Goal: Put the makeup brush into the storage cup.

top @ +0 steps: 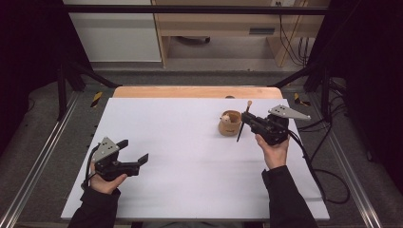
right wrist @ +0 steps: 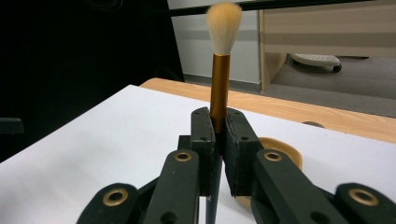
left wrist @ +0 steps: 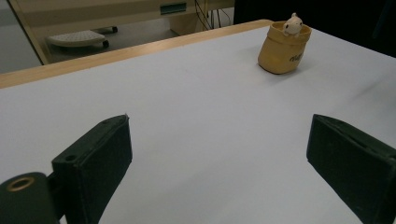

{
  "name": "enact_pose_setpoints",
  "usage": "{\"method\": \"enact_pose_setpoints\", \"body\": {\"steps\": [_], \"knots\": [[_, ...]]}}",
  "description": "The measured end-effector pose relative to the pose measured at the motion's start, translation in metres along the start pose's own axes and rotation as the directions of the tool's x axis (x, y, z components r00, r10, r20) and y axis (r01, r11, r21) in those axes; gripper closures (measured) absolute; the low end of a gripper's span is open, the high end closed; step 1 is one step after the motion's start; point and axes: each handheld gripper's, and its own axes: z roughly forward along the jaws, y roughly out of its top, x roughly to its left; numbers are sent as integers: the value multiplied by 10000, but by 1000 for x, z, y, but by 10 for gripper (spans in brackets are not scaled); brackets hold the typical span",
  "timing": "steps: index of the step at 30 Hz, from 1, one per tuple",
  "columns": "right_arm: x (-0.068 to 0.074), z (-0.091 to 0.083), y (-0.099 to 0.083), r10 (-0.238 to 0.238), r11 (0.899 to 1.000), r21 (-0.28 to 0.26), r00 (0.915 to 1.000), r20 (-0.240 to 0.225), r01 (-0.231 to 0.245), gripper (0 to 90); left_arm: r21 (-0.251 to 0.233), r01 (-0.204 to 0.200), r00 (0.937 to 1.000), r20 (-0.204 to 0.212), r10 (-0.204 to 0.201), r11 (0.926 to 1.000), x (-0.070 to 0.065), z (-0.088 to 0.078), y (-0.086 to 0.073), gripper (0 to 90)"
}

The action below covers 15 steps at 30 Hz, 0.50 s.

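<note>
Brush (right wrist: 219,79) stood clamped upright in the right gripper (top: 247,121) — bristles up, dark handle end pointing down toward the table (top: 190,161). Its jaws were pressed together on the bronze ferrule, as the right gripper view made plain. That gripper hung near the far right corner of the table, and the small tan pot (top: 229,124) with a pale figure peeking out of its mouth sat just beside the brush on the side toward the table's middle. So the brush's long axis ran nearly vertical, slightly tilted, with the pot's open top close by and a little lower than the bristles.

The left gripper (top: 135,154) rested near the near left corner, jaws spread wide with nothing between them — well apart from the pot, which its own view showed far off across the bare white surface. The right hand was plainly the nearer one for any move into the pot.
</note>
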Motion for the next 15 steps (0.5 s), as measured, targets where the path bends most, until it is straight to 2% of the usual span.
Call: {"method": "enact_pose_setpoints", "body": {"steps": [15], "knots": [[-10,16,11,-139,9997,-188,9977,666,152,833,-36,83,9999,-121,-83,10000,3,-2,-3,63]]}}
